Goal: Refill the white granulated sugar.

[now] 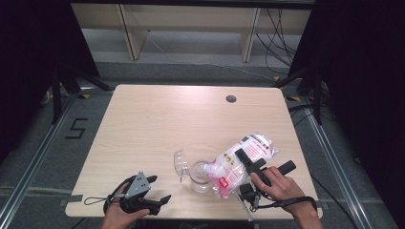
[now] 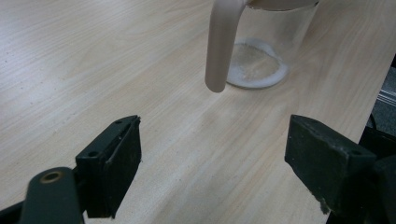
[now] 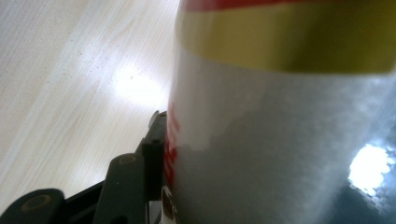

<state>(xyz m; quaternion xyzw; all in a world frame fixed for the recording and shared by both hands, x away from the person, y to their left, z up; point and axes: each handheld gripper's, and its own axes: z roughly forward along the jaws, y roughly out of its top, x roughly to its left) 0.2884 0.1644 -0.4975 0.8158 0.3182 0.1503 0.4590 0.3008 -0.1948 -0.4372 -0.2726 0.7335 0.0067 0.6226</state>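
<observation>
At the near left edge of the bench (image 1: 143,114) the left gripper (image 1: 154,189) rests in the person's hand, its fingers (image 2: 112,165) wide apart with nothing between them, pointing toward the clear jar (image 1: 200,175) in the near middle. The jar's open lid (image 1: 180,163) stands just at its left, and white powder, I think, lies on its bottom. At the right, the right gripper (image 1: 251,165) has its fingers clamped on the tilted bag (image 1: 241,160), whose lower end is over the jar's mouth.
</observation>
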